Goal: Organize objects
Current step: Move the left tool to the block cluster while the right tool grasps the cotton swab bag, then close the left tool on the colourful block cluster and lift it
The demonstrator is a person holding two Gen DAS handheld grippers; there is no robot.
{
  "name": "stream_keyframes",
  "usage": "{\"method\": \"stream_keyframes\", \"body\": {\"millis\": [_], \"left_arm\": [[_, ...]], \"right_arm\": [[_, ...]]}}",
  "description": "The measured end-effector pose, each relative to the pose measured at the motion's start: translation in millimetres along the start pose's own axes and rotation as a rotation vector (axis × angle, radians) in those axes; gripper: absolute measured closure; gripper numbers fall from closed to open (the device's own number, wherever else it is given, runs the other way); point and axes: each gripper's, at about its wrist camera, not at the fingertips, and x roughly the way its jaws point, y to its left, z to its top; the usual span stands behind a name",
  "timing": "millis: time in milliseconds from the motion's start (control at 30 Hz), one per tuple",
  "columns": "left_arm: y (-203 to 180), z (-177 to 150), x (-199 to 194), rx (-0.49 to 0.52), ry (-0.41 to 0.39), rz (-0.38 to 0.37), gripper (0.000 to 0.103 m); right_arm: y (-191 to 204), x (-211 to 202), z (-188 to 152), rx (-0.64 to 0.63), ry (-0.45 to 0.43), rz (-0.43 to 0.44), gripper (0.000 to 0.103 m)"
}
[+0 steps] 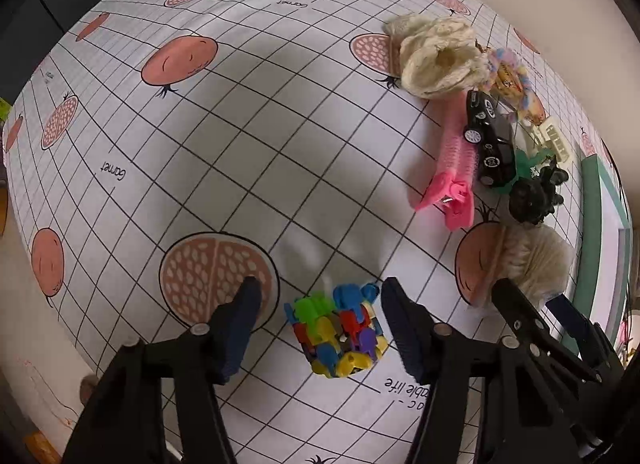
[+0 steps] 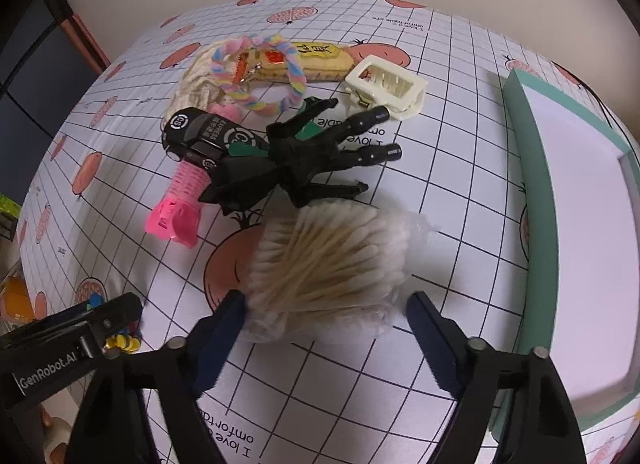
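Crowding swabs (image 2: 324,264), toy clutter (image 2: 280,160), perhaps touching

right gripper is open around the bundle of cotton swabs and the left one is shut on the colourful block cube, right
Not quite. In the left wrist view the left gripper is open too: its fingers stand apart on either side of the colourful block cube, not clamped on it. The right gripper is indeed open around the bundle of cotton swabs.

Bench surface and contents

Bench (image 1: 248,152) covered with gridded fruit-print cloth. On it: multicoloured block toy (image 1: 338,330), cotton swab bundle (image 2: 324,268), pink hair roller clip (image 1: 450,180), black toy car (image 1: 490,138), cream claw clip (image 2: 386,86), teal-rimmed tray (image 2: 532,168).
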Motion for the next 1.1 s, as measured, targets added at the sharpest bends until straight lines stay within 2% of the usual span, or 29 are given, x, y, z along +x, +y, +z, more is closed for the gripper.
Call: {"method": "stream_keyframes", "body": {"millis": [33, 100, 200, 300, 767, 1100], "left_arm": [[-2, -1, -1, 0.005, -0.001, 0.004, 0.046], [-6, -3, -4, 0.017, -0.002, -0.004, 0.059], [-11, -6, -6, 0.028, -0.001, -0.001, 0.060], [-13, -8, -8, 0.030, -0.004, 0.003, 0.060], [-29, -23, -27, 0.019, -0.011, -0.022, 0.062], [-41, -40, -52, 0.018, -0.055, -0.033, 0.063]], "right_arm": [[0, 0, 0, -0.004, 0.000, -0.006, 0.025], [0, -2, -1, -0.010, 0.001, -0.009, 0.031], [0, -5, -3, -0.012, 0.011, -0.001, 0.038], [-4, -9, -6, -0.017, 0.027, 0.006, 0.040], [-18, -26, -25, -0.031, 0.125, 0.064, 0.042], [-26, -51, -30, -0.056, 0.081, 0.095, 0.043]]}}
